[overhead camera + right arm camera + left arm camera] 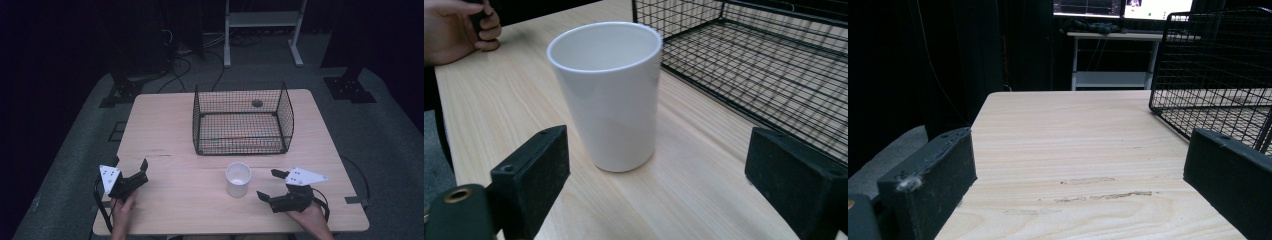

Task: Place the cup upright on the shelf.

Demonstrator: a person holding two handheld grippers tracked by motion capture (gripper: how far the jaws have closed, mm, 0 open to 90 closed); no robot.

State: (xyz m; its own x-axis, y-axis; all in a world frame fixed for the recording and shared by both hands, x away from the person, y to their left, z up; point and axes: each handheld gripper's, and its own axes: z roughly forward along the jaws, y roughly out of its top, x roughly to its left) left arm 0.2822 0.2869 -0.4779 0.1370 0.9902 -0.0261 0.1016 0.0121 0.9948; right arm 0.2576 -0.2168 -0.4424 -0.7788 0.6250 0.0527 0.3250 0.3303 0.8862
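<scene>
A white cup (238, 179) stands upright and empty on the wooden table (170, 130), just in front of a black wire basket (242, 119). My right gripper (272, 184) is open at the cup's right, its jaws pointing at it with a small gap left. In the right gripper view the cup (610, 95) stands between and just beyond the spread jaws, with the basket (764, 65) behind it. My left gripper (130, 166) rests open near the table's front left corner with nothing between its jaws. The left gripper view looks over bare tabletop (1068, 145) toward the basket (1218, 80).
A small dark round object (257, 103) lies on the table behind the basket. A white shelf frame (262, 25) and black stand bases (350, 87) sit on the grey floor beyond the table. The person's left hand (459, 27) holds its gripper at the far edge.
</scene>
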